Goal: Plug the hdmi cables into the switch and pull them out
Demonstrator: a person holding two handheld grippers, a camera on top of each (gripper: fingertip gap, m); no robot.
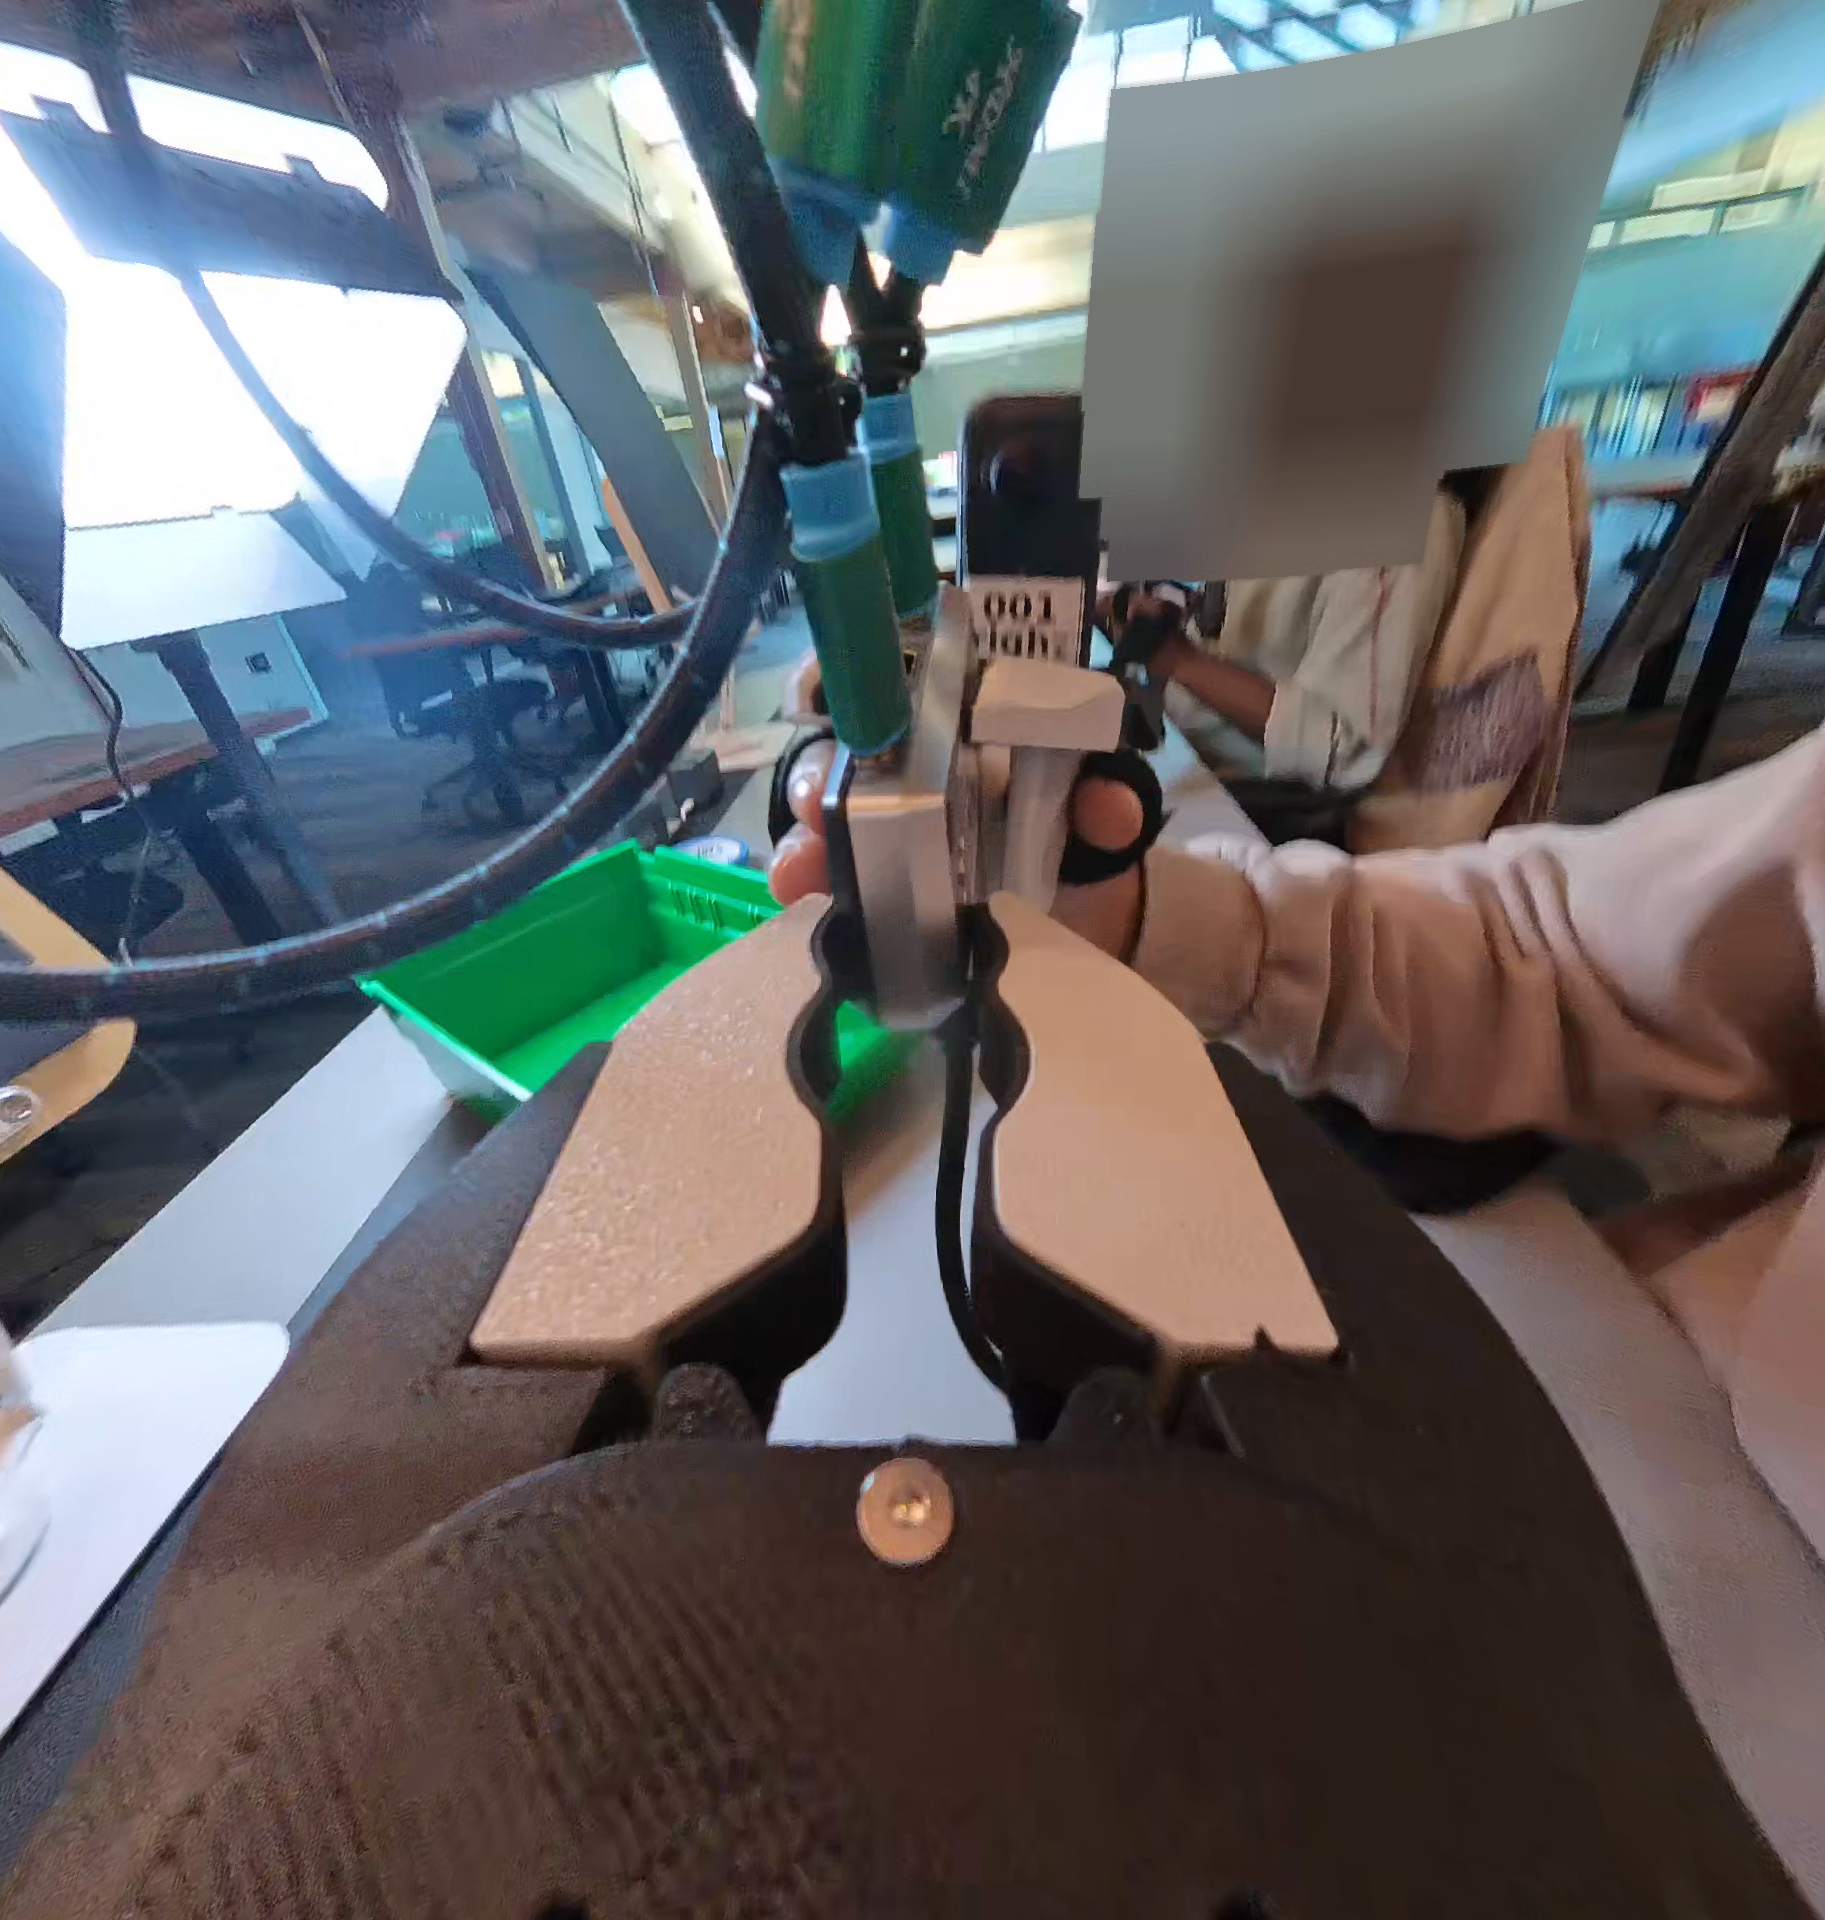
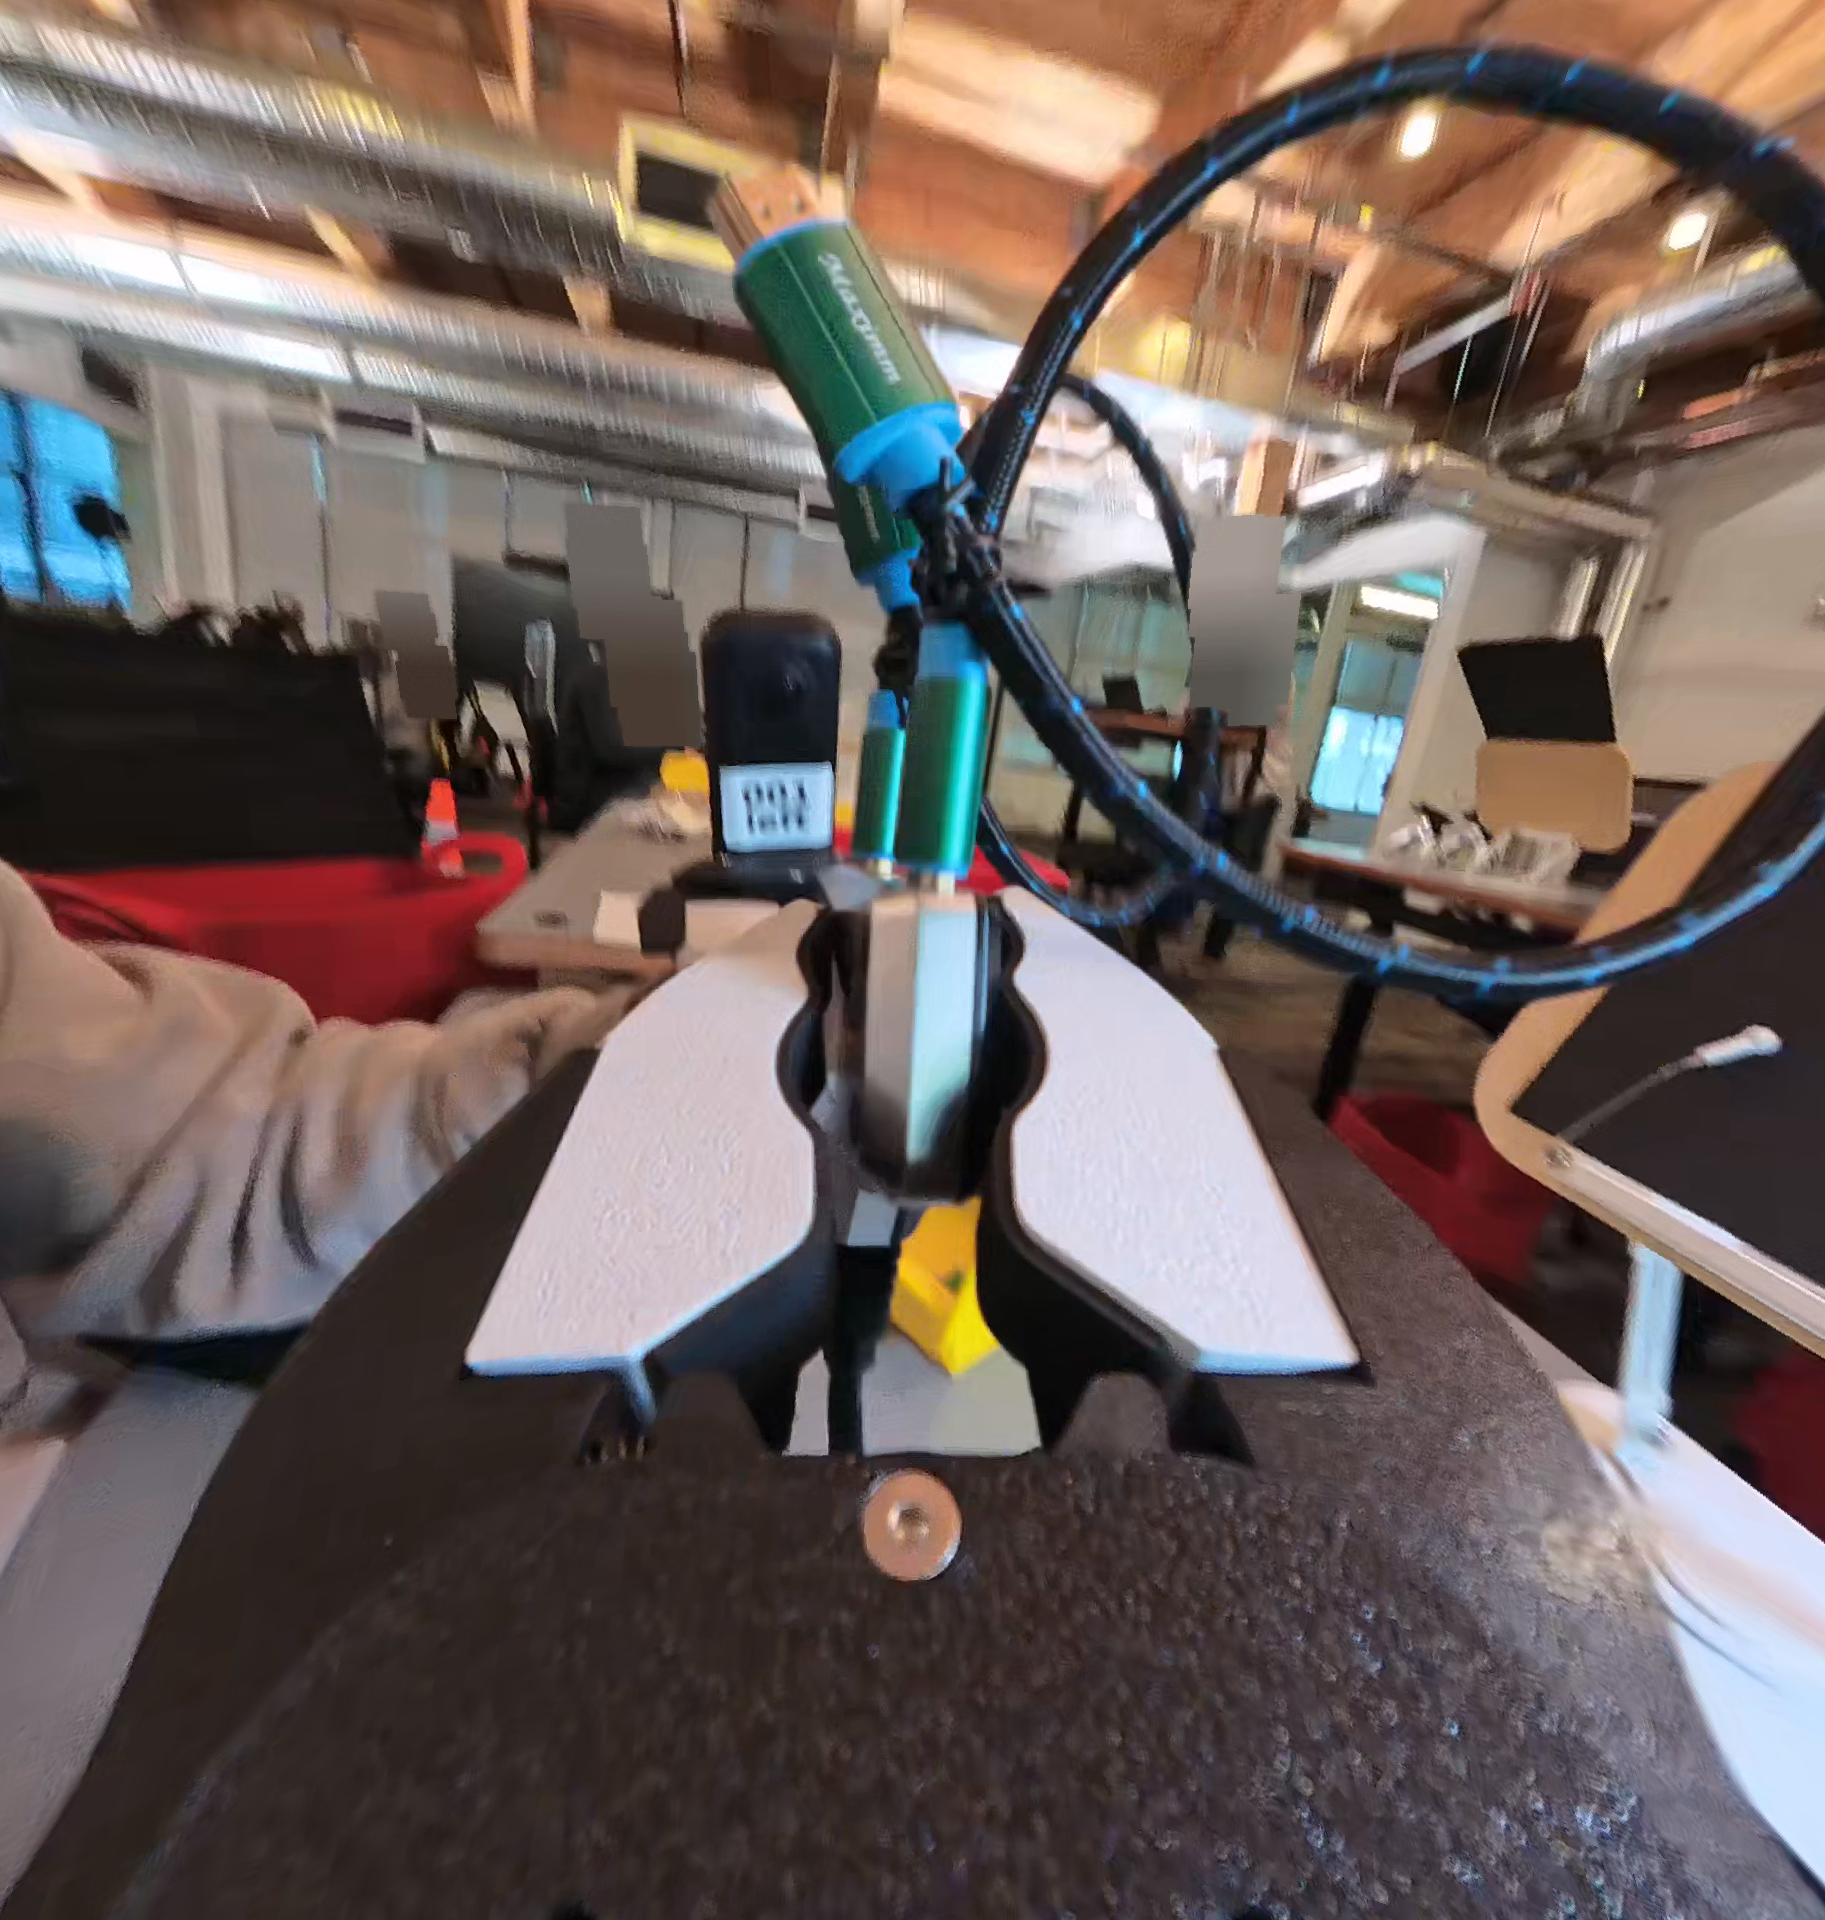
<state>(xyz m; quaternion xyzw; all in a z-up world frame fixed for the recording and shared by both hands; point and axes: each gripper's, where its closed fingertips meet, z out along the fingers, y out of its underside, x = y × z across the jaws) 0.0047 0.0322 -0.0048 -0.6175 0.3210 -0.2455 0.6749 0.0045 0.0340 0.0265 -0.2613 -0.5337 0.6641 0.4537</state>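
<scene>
Overhead runs a ceiling of wooden beams (image 2: 991,73) with silver ducts (image 2: 264,281) and small round lights (image 2: 1417,130). Far beyond the tongs, bright windows (image 2: 46,509) glow blue at the left, and white wall panels (image 2: 295,499) line the back. Dark office chairs (image 1: 472,665) stand on a grey floor (image 1: 368,790). Directly beneath the tongs lies the pale grey desk (image 1: 264,1205). A red-draped table (image 2: 316,925) sits beyond.

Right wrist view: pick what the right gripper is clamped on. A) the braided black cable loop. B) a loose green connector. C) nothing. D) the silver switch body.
D: the right gripper has its pads pressed against the silver switch, with two green HDMI connectors plugged into its top edge.
</scene>
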